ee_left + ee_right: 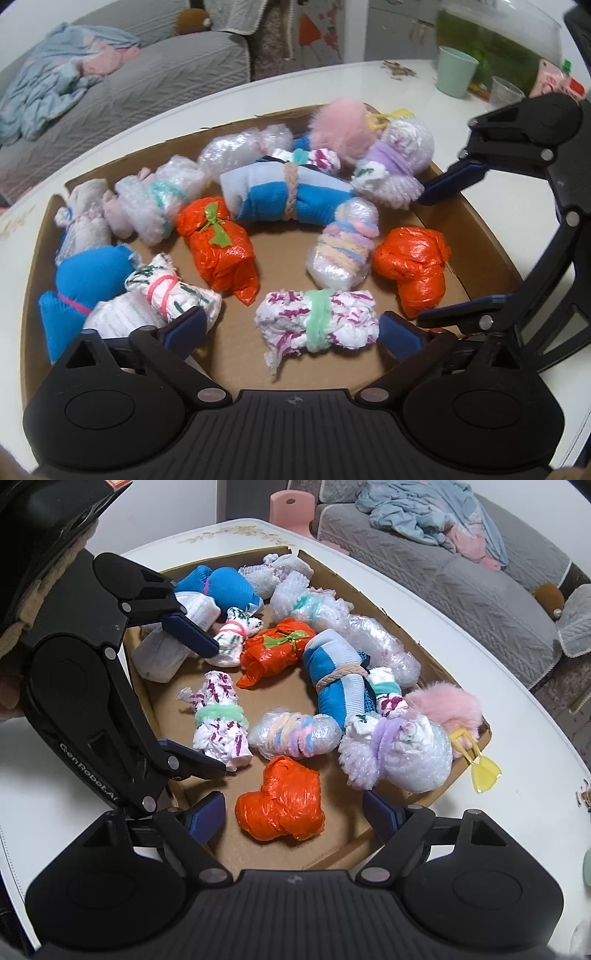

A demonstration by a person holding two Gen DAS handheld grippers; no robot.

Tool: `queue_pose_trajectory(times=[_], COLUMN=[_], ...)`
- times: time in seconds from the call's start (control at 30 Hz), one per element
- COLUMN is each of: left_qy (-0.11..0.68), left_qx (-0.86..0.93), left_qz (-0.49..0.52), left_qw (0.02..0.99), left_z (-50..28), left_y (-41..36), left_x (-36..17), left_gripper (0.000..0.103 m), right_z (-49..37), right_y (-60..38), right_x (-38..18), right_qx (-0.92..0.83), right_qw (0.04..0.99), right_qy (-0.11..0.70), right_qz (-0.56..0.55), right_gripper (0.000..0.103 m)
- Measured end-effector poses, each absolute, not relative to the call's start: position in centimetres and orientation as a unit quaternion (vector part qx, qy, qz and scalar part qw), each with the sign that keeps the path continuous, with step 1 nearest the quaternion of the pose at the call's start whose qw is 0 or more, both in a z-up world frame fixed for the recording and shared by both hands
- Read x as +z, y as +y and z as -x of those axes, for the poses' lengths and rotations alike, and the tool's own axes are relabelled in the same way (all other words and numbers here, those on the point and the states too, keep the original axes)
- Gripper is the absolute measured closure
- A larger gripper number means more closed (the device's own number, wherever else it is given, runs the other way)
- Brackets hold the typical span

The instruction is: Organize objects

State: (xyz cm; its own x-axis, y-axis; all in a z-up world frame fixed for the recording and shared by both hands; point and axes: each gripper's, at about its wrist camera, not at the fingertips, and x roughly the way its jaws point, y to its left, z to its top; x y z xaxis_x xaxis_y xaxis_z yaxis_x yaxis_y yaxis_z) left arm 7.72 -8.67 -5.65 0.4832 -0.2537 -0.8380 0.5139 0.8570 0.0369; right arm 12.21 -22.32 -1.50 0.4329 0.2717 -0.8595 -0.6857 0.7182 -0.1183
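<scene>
A shallow cardboard tray (491, 258) (373, 602) on a white table holds several tied bundles. My left gripper (291, 332) is open and empty, its jaws on either side of a white-and-purple bundle with a green band (319, 323) (221, 720). My right gripper (293, 812) is open and empty, its jaws on either side of an orange plastic bundle (282, 799) (413, 267). A second orange bundle with a green tie (218, 245) (277, 648) and a blue-and-white sock roll (284, 195) (336, 675) lie mid-tray. Each gripper shows in the other's view, the right (439, 254) and the left (207, 705).
Bubble-wrap bundles (159, 203), a blue sock bundle (85, 280) and a pink fluffy item (340, 127) crowd the tray's far and left sides. A mint cup (454, 70) and a clear cup (506, 92) stand on the table (406, 88). A grey sofa (110, 92) is behind.
</scene>
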Motion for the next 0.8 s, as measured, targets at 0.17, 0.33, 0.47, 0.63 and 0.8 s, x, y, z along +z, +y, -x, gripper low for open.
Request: queue_pose_trajectory(times=[0.17,0.33,0.47,0.63,0.8], left_qy=[0.453,0.446,0.441,0.425,0.36], left_qx=[-0.218,-0.211,-0.2,-0.181,-0.128], left_qz=[-0.099,-0.069,-0.035,-0.019,-0.042], left_qw=[0.859,0.867,0.874,0.887,0.923], left_z=[-7.1,-6.1,-5.5,-4.3,-2.5], left_y=[-7.8,-7.5,-7.2,-6.8,-6.2], left_x=[-4.5,-3.5,-2.7,-1.6,-0.1], left_gripper=[0.001,0.001,0.001,0.001,0.001], right_z=[-11.4,-11.2,-10.6,-9.3,-8.6], right_y=[-22.3,-23.0,-23.1,-23.1,-23.7], right_x=[-0.9,-0.1,0.3,0.8,1.1], right_qx=[0.292,0.281,0.268,0.257,0.225], right_qw=[0.817,0.828,0.837,0.844,0.861], right_qy=[0.438,0.437,0.439,0.439,0.437], right_qz=[0.235,0.21,0.188,0.17,0.13], right_gripper=[0.015,0.005,0.001,0.001,0.001])
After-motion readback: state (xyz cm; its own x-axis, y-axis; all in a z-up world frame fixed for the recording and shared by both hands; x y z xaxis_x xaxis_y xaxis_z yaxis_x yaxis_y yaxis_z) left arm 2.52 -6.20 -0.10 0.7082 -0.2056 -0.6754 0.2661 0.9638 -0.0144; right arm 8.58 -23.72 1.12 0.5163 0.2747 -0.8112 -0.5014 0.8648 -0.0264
